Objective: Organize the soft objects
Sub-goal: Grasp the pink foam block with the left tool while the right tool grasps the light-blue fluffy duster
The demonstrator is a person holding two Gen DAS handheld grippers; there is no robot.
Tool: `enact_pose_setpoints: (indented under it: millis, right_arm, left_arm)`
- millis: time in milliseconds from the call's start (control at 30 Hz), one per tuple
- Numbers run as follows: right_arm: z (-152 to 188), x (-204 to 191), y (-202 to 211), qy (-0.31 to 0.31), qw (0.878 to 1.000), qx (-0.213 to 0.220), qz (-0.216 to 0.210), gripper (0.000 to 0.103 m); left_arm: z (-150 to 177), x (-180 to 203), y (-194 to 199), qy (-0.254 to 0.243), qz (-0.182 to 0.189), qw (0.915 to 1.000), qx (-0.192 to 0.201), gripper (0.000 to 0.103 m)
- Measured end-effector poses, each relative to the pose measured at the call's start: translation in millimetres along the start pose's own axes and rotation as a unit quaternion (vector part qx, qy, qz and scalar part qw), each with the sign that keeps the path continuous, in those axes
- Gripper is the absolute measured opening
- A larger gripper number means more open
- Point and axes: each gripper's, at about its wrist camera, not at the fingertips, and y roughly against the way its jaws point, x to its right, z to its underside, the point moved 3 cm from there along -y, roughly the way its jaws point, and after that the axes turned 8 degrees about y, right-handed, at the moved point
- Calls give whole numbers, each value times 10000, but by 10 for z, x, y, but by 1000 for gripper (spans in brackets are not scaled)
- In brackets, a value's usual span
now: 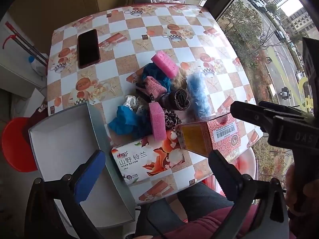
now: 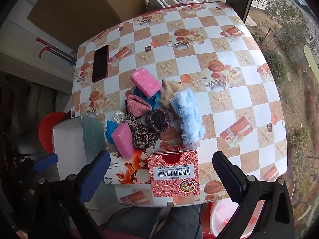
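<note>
A: Position of soft pile (image 2: 157,111) relative to right gripper (image 2: 161,174)?
B: Ahead of the fingertips, beyond red patterned box (image 2: 173,169), mid-table (image 2: 249,91). From left gripper (image 1: 157,168): ahead too, past tissue pack (image 1: 151,159).

A: Counts?
B: Two pink sponges: far one (image 2: 146,83) atop the pile, near one (image 2: 122,140) leaning onto the tissue pack. One fluffy light-blue piece (image 2: 189,115) at right edge of pile. One leopard scrunchie (image 2: 142,133), one dark rolled item (image 2: 158,120), one pink knit piece (image 2: 137,104), one tan fuzzy piece (image 2: 169,92). Blue crumpled bits (image 1: 124,120), count uncertain. One phone (image 2: 100,62), well apart at left. One open white box (image 1: 65,137), left of pile.

A: Grippers?
B: Both spread wide, holding nothing, touching nothing. Right straddling the red box from above; left over white box edge and tissue pack.
</note>
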Motion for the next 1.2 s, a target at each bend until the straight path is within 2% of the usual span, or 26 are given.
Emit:
enact_pose_setpoints:
  millis: [100, 233, 300, 400, 667, 900, 1200]
  right_arm:
    - [23, 72, -14, -12, 10000, 1, -15, 103]
    - [17, 206, -24, -14, 10000, -15, 2, 103]
    - [7, 291, -35, -53, 10000, -45, -7, 103]
    - [-21, 404, -38, -79, 9999, -56, -30, 103]
    - [-144, 633, -111, -149, 9998, -132, -36, 103]
    - [-179, 761, -246, -132, 9993, -339, -132, 103]
    - [-235, 1060, -549, -266, 9968, -758, -15, 103]
  left_arm:
    - [-77, 53, -7, -82, -207, 9997, 43, 103]
    - [-200, 78, -63, -28, -165, 9998, 114, 103]
    - [-257, 84, -90, 45, -283, 9996, -27, 103]
    - [-334, 93, -140, 127, -372, 9992, -15, 103]
    - [-387, 52, -300, 341, -422, 9983, -193, 103]
    - [-509, -2, -440, 529, -461, 9975, -115, 103]
    - [-713, -124, -717, 836, -431, 9954, -166, 103]
